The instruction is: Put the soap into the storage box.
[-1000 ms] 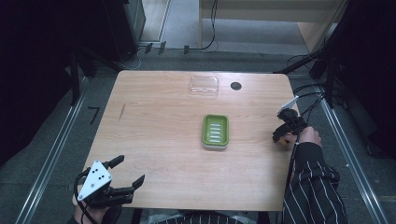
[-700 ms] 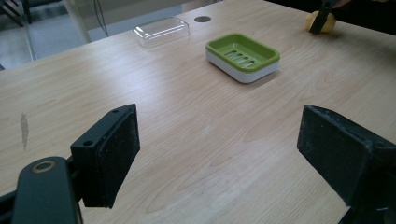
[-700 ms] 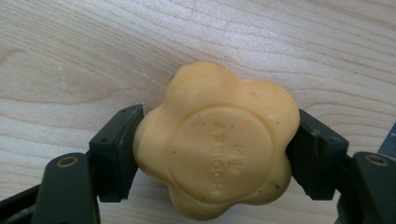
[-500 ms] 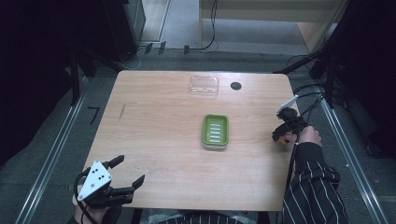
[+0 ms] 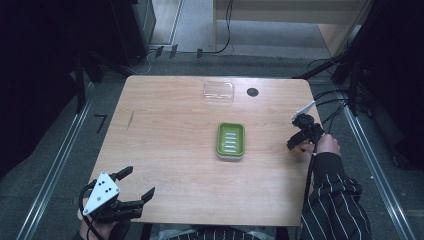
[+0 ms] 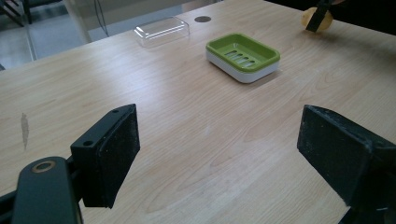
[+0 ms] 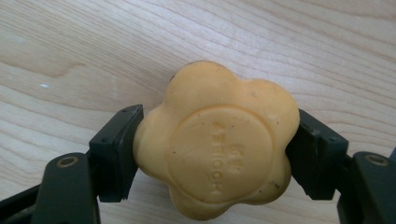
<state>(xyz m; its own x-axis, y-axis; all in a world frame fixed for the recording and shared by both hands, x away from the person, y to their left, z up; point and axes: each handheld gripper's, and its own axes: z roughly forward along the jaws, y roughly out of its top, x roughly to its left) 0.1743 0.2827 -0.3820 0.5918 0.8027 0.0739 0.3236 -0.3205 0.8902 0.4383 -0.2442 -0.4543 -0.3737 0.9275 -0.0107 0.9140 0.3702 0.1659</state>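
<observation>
Soap (image 7: 215, 140), flower-shaped, no clear long axis, stamped face toward camera, clamped between right gripper (image 7: 217, 154) jaws. Left gripper (image 6: 233, 154) jaws wide, nothing between. Lettering probably mirrored.

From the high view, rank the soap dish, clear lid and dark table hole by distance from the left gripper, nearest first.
From the left gripper, at the near left corner:
1. Green soap dish, mid-table.
2. Clear lid, near the far edge.
3. Dark hole, just right of the lid.

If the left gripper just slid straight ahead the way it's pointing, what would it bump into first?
Probably the green soap dish. The left gripper is open over bare table, with the dish ahead, slightly right of centre; depth is hard to judge, so it might pass beside it.
</observation>
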